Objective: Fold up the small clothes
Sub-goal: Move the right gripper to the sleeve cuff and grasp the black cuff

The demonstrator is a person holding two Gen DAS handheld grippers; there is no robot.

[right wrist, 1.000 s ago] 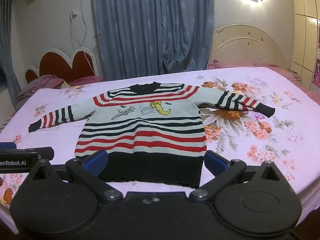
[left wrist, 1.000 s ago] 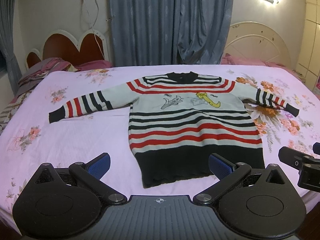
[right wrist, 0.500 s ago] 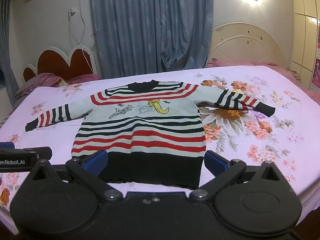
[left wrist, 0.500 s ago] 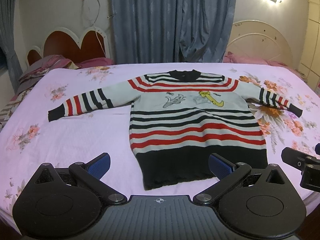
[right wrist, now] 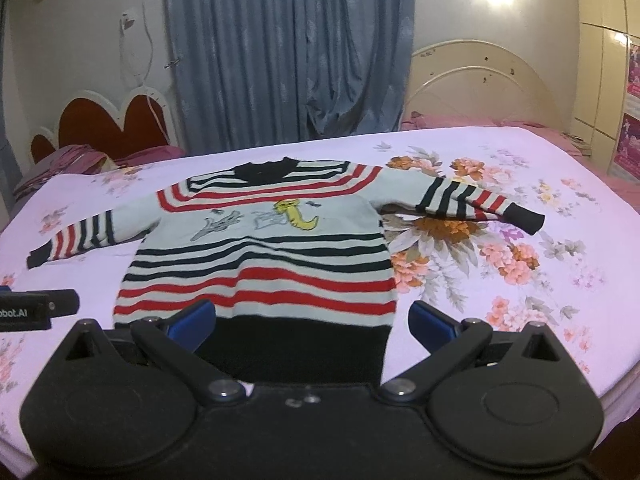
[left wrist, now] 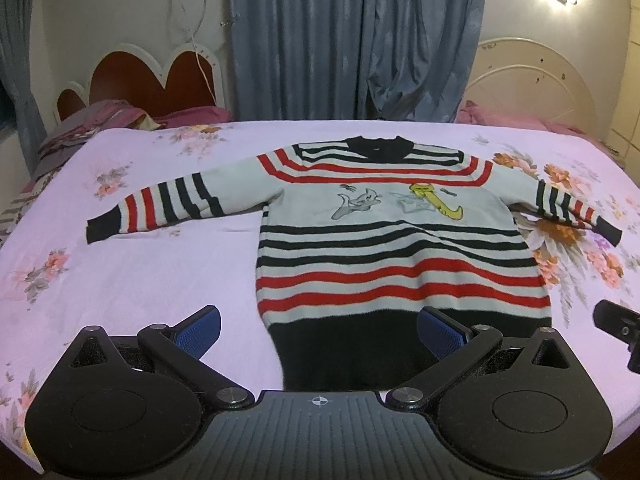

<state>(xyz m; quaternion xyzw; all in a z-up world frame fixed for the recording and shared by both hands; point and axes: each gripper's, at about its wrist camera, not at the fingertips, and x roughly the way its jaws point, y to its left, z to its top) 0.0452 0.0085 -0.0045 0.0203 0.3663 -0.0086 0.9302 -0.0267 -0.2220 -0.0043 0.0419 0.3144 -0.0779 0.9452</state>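
A small striped sweater lies flat and face up on the bed, sleeves spread to both sides, black hem nearest me. It is white with black and red stripes and a cartoon print on the chest. My left gripper hovers open above the hem's left corner, its blue pads wide apart and holding nothing. My right gripper is open too, over the hem toward its right corner. Each gripper's tip shows at the edge of the other's view.
The bed has a pink floral sheet, with its front edge just under the grippers. Pillows and bedding lie at the far left by a heart-shaped headboard. Blue curtains hang behind. A cream headboard stands at the far right.
Both grippers have moved slightly forward and lower toward the sweater's hem; the sweater looms larger. The sweater itself has not moved and both grippers stay open.
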